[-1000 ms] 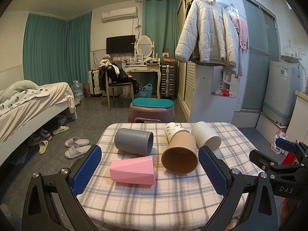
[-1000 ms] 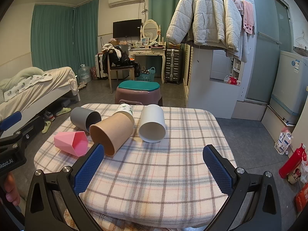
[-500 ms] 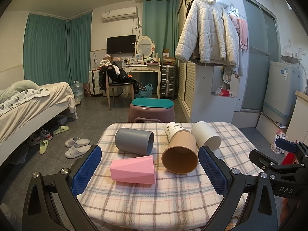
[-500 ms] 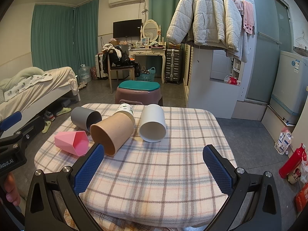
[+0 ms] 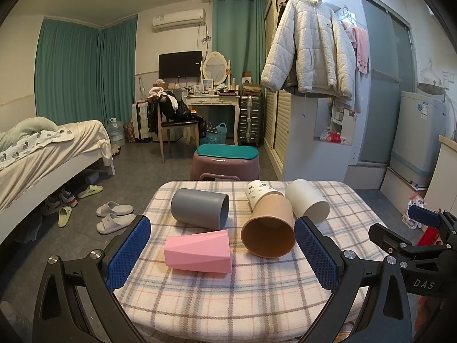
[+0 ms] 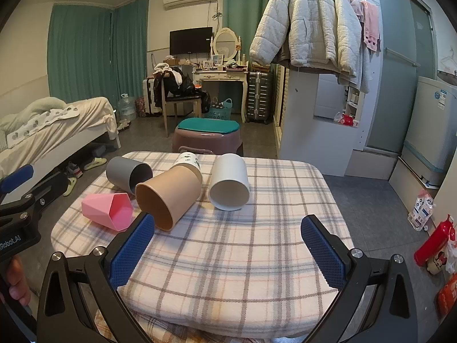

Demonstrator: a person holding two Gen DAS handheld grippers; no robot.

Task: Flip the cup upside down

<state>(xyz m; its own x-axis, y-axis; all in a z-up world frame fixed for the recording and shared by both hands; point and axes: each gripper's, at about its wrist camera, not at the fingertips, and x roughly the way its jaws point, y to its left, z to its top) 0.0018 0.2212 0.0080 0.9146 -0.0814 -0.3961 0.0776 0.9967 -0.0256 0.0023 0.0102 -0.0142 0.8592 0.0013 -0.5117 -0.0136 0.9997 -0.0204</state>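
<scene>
Several cups lie on their sides on a plaid-covered table (image 5: 228, 300). In the left wrist view I see a pink faceted cup (image 5: 198, 250), a grey cup (image 5: 200, 207), a tan cup (image 5: 270, 230), a white patterned cup (image 5: 258, 191) and a plain white cup (image 5: 307, 204). My left gripper (image 5: 222, 253) is open and empty, held back at the near edge facing the pink and tan cups. My right gripper (image 6: 228, 253) is open and empty over the table's near right part; the white cup (image 6: 229, 183) and tan cup (image 6: 167, 195) lie ahead of it.
A purple stool with a teal seat (image 5: 225, 160) stands just beyond the table. A bed (image 5: 42, 157) is at the left with slippers (image 5: 114, 214) on the floor. A white cabinet (image 5: 314, 143) and a washing machine (image 5: 420, 137) stand at the right.
</scene>
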